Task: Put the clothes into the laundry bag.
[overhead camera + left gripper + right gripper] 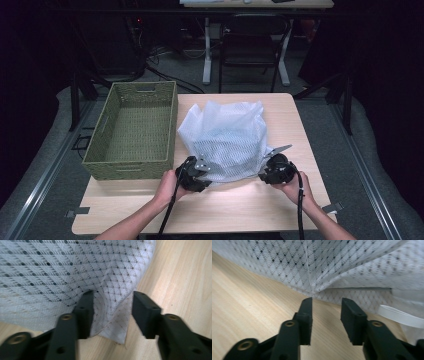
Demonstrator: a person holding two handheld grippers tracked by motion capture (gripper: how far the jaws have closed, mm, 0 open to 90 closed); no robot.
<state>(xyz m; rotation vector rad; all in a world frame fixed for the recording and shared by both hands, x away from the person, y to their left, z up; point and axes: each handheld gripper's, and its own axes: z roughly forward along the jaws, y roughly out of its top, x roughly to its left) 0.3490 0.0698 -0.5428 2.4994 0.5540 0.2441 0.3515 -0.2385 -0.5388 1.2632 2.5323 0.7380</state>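
Woven green basket (131, 131), left on the counter (250, 210). Mesh bag (225, 137), white, heaped mid-counter. Left claw (113, 315): open, jaws astride the bag's near corner. Right claw (326, 320): open, just short of the bag's edge. Step, likely: taking hold of both corners; next, close both claws. Bag's contents hidden.

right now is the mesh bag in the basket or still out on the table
Out. The white mesh bag lies heaped on the table, beside the green basket, whose inside looks empty.
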